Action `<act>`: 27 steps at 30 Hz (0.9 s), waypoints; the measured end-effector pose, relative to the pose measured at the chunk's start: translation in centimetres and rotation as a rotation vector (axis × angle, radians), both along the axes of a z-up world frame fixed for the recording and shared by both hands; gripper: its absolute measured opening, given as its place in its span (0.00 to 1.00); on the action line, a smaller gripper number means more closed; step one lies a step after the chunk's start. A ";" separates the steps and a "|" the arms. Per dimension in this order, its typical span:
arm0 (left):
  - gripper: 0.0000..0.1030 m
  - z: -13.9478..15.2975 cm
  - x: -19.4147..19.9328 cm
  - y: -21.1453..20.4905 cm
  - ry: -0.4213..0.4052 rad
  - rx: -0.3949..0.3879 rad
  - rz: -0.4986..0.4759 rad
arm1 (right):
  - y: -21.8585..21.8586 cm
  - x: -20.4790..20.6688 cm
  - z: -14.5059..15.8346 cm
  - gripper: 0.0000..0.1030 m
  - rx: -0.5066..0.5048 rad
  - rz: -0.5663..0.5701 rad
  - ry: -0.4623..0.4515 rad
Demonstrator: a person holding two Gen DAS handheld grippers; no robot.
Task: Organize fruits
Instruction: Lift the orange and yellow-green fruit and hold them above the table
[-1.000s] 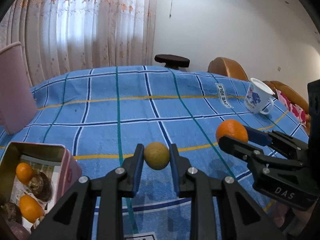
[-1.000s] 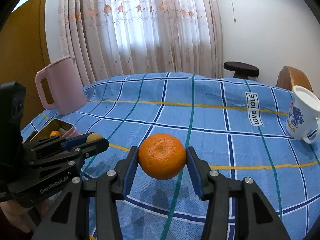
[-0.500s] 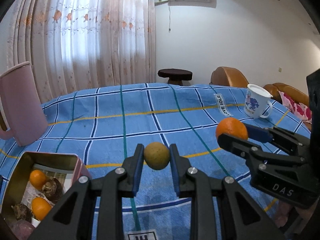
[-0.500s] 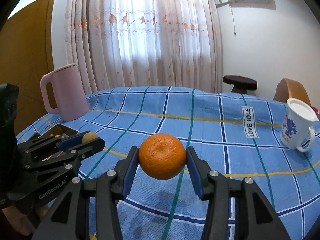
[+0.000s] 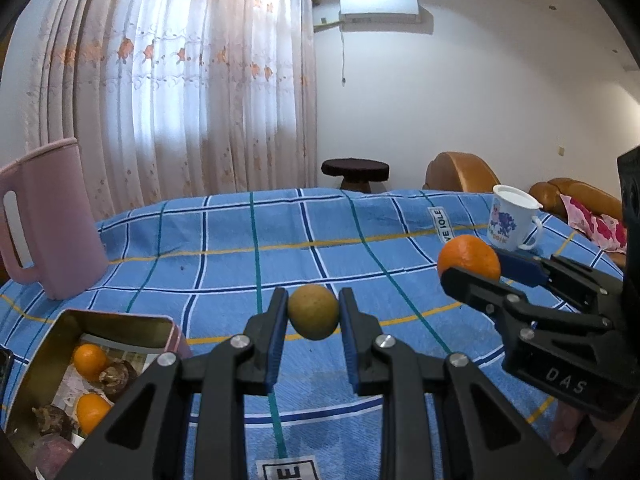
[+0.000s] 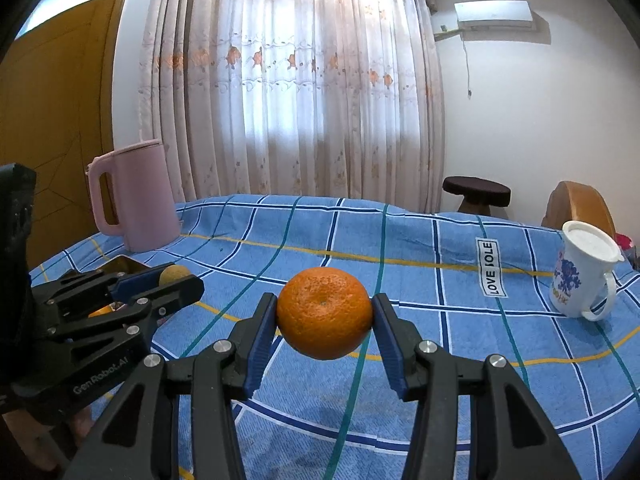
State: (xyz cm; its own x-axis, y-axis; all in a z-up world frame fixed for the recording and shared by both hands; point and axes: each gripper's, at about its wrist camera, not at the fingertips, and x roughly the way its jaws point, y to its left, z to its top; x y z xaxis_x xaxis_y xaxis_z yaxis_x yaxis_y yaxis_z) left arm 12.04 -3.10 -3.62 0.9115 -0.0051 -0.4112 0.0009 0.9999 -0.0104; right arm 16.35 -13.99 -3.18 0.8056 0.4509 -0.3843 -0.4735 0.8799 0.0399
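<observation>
My left gripper is shut on a small yellow-green fruit and holds it above the blue checked tablecloth. My right gripper is shut on an orange, also held above the cloth. In the left wrist view the right gripper with the orange is to the right. In the right wrist view the left gripper with the small fruit is at the left. A pink metal tin at the lower left holds two small oranges and several dark fruits.
A pink jug stands at the left of the table and shows in the right wrist view. A white printed mug stands at the right, also in the right wrist view. A dark stool and brown chairs stand beyond the table.
Both grippers have risen and tilted up with their fruits held. More of the wall and curtain shows, and the tin sits lower in the left wrist view.
</observation>
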 end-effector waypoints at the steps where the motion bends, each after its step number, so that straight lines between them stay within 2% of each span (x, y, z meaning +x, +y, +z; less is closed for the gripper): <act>1: 0.26 0.0 -0.1 0.0 -0.005 0.003 0.002 | 0.0 -0.1 0.0 0.48 0.000 -0.001 -0.004; 16: 0.26 0.5 -2.0 0.2 -0.087 0.025 0.045 | -0.5 -2.2 0.2 0.48 0.014 0.001 -0.078; 27: 0.26 0.5 -2.9 0.6 -0.059 0.008 0.021 | -0.2 -2.8 0.2 0.48 0.024 0.003 -0.040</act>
State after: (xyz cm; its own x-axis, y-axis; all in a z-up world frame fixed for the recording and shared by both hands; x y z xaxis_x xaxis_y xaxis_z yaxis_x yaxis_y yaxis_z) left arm 9.10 -2.50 -3.11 0.9340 0.0177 -0.3568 -0.0201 0.9998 -0.0031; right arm 13.58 -14.19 -3.02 0.8190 0.4619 -0.3404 -0.4775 0.8776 0.0420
